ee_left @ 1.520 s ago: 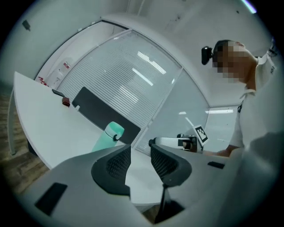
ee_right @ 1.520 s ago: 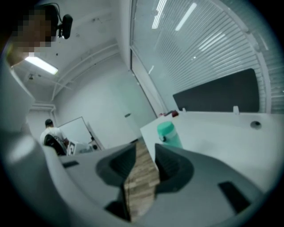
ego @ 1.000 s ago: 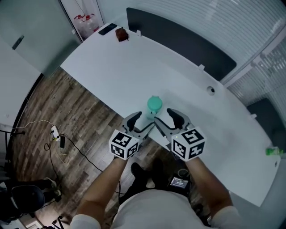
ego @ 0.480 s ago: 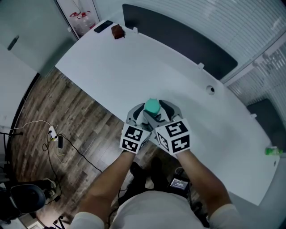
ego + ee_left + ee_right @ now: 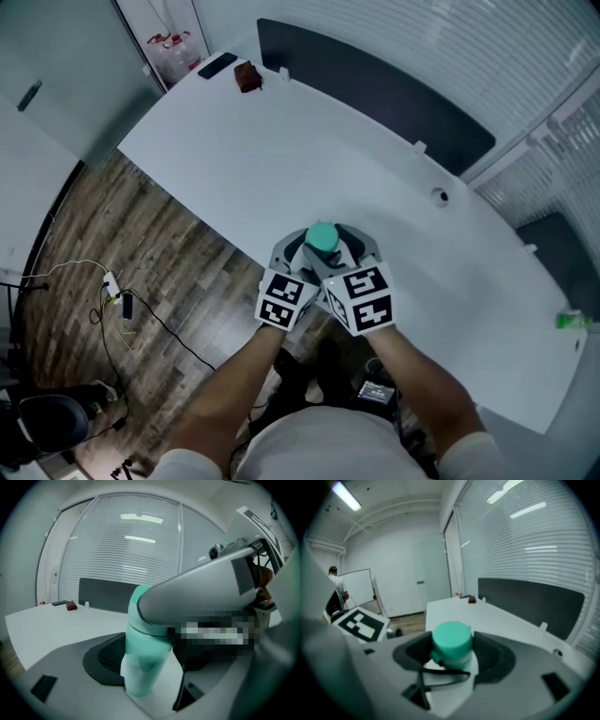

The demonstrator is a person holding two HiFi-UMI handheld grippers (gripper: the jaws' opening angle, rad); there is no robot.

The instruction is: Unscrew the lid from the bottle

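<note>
Head view: bottle (image 5: 323,237) stands upright at the near edge of the bench (image 5: 281,150), right in front of the person, with the teal lid (image 5: 451,638) on. Left gripper (image 5: 150,660) jaws are spread wide around the pale lower body, likely to steady it. Right gripper (image 5: 452,656) jaws are equally wide and flank the lid, set for the twist. Neither pair looks clamped, so nothing is held. A dark phone (image 5: 217,65) and a small brown object (image 5: 247,77) lie at the far left, well apart from the bottle.

In the head view the left gripper (image 5: 302,251) and right gripper (image 5: 339,249) hide the bottle (image 5: 140,677) below its lid (image 5: 323,234). At the worktop's (image 5: 281,141) far left corner, a black thing (image 5: 217,64) and a brown thing (image 5: 247,77) are too small to name.
</note>
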